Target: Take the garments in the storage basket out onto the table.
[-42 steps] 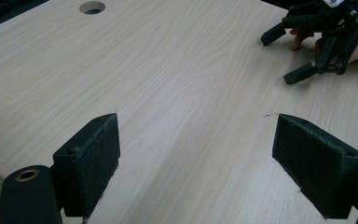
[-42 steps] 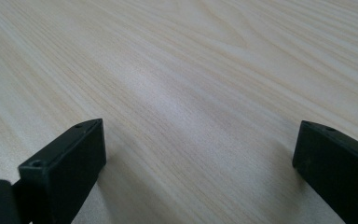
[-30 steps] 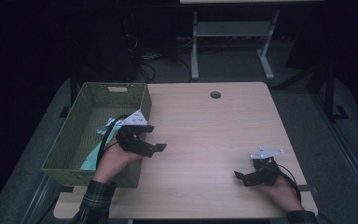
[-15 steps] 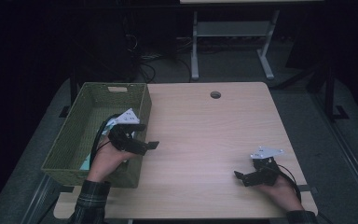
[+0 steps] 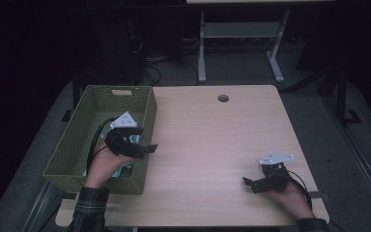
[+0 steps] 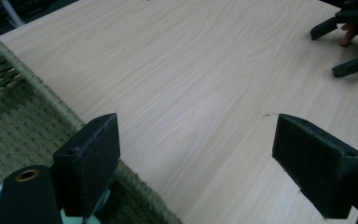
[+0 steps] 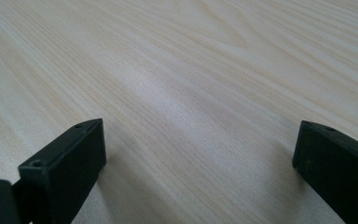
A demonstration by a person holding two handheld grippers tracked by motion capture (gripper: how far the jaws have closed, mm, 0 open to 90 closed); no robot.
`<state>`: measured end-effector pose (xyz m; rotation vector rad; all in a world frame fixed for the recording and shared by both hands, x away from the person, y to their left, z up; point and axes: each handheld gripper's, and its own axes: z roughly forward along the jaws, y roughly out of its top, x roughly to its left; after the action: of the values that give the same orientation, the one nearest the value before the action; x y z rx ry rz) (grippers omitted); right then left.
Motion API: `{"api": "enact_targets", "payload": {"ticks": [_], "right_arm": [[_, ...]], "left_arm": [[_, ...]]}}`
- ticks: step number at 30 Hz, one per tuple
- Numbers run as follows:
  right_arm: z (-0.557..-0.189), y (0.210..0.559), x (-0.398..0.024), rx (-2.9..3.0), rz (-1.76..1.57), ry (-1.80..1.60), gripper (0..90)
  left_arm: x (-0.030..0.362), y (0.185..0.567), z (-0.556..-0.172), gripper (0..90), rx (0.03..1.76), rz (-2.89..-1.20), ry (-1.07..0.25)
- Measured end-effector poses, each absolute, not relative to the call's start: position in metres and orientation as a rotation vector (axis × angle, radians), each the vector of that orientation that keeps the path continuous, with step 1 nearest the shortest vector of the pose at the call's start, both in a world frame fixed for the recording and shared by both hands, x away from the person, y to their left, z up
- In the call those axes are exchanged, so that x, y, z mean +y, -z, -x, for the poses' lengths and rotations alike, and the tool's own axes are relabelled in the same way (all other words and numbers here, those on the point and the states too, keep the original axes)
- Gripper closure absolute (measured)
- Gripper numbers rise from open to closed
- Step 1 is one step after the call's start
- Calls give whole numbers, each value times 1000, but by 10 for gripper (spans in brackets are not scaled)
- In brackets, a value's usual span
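High view: left gripper (image 5: 142, 145) hangs over the near right wall of the green woven rectangular basket (image 5: 77, 145), jaws spread and empty, pointing out over the pale wooden table (image 5: 212, 140). A light blue-and-white item (image 5: 125, 170), too hidden to identify, lies inside the basket just below and behind those jaws, beside the wall. Right gripper (image 5: 251, 183), jaws also apart and empty, rests well away from the basket at the table's near right, so the left hand is judged nearer.

The right gripper (image 7: 196, 158) has its two black jaws set wide apart, with nothing between them. Both jaws rise from the bottom edge, one at the left and one at the right. Beneath and beyond them lies the table (image 7: 191, 70), pale wood with grain lines running across.
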<state>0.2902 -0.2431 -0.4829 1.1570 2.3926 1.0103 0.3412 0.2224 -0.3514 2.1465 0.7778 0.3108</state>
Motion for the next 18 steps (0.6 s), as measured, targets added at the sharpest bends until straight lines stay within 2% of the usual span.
{"api": "enact_targets", "payload": {"ticks": [18], "right_arm": [[-290,483,-243,2392,-1158,-1011,21]], "left_arm": [[248,366,-350,144,884,-2134,-374]]}}
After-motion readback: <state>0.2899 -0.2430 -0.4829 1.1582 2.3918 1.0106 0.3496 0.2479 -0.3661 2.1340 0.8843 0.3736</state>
